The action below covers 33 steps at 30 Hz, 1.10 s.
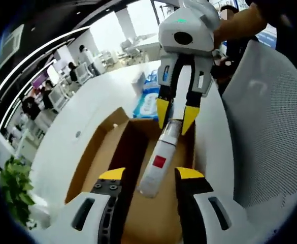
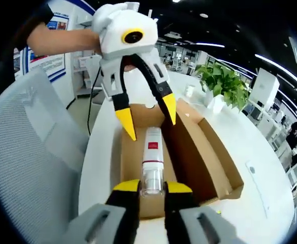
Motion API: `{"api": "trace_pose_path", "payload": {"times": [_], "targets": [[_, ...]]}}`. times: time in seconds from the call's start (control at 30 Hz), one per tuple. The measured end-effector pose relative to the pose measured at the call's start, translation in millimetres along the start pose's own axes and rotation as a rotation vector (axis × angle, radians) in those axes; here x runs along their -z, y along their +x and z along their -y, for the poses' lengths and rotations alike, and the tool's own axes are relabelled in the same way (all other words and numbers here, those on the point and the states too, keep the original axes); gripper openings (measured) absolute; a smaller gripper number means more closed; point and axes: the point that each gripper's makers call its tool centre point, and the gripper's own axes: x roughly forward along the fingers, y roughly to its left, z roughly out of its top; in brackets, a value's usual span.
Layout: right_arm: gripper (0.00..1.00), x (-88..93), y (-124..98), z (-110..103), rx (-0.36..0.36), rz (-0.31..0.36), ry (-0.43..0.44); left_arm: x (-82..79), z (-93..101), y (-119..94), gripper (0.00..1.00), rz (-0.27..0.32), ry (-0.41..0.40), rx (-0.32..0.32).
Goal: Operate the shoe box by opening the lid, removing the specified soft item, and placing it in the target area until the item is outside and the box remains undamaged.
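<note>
- The left gripper (image 1: 147,178) hovers with jaws spread wide above the open shoe box (image 1: 100,147), gripping nothing.
- A white tube (image 1: 158,163) with a red label, apparently the soft item, lies lengthwise inside the box.
- The right gripper (image 2: 151,189) pinches the tube's clear cap end; lifting it out and placing it remain.
</note>
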Motion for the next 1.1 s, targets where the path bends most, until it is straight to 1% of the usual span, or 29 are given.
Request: {"api": "trace_pose_path", "payload": {"times": [0.1, 0.2, 0.27, 0.33, 0.43, 0.53, 0.63, 0.8, 0.87, 1.03, 1.07, 1.1], "targets": [[0.13, -2.8, -1.8, -2.3, 0.0, 0.005, -0.015, -5.6, 7.0, 5.6, 0.38, 0.01, 0.039, 0.044], [0.13, -6.0, -3.1, -4.4, 0.001, 0.01, -0.031, -6.8, 11.8, 11.2, 0.38, 0.002, 0.05, 0.084], [0.13, -6.4, -3.7, -4.1, 0.005, 0.005, -0.047, -4.0, 11.4, 16.2, 0.37, -0.018, 0.073, 0.102], [0.13, -6.2, -5.2, -4.0, 0.011, -0.003, -0.064, -4.3, 13.6, 20.1, 0.35, -0.032, 0.094, 0.122], [0.13, -6.7, -7.1, -4.1, 0.015, 0.002, -0.072, -7.5, 17.4, 25.3, 0.32, -0.035, 0.083, 0.151], [0.13, -4.7, -9.5, -3.7, 0.026, -0.007, -0.097, -9.5, 20.3, 29.6, 0.23, -0.044, 0.109, 0.174], [0.13, -4.7, -12.9, -3.5, 0.036, -0.009, -0.114, -10.1, 22.4, 32.5, 0.21, -0.05, 0.132, 0.18], [0.13, -4.4, -16.1, -2.4, 0.045, -0.009, -0.132, -10.0, 23.7, 36.0, 0.22, -0.054, 0.136, 0.179], [0.12, -4.3, -16.1, -2.8, 0.044, -0.009, -0.145, -8.4, 24.8, 36.9, 0.21, -0.063, 0.156, 0.178], [0.13, -2.0, -15.0, -5.4, 0.039, -0.007, -0.146, -6.4, 28.3, 37.6, 0.2, -0.079, 0.174, 0.186], [0.13, -1.3, -14.9, -5.1, 0.041, -0.005, -0.14, -6.1, 29.1, 38.0, 0.2, -0.078, 0.192, 0.178], [0.14, -0.2, -14.6, -7.0, 0.031, 0.0, -0.104, -6.0, 30.8, 37.9, 0.2, -0.079, 0.192, 0.181]]}}
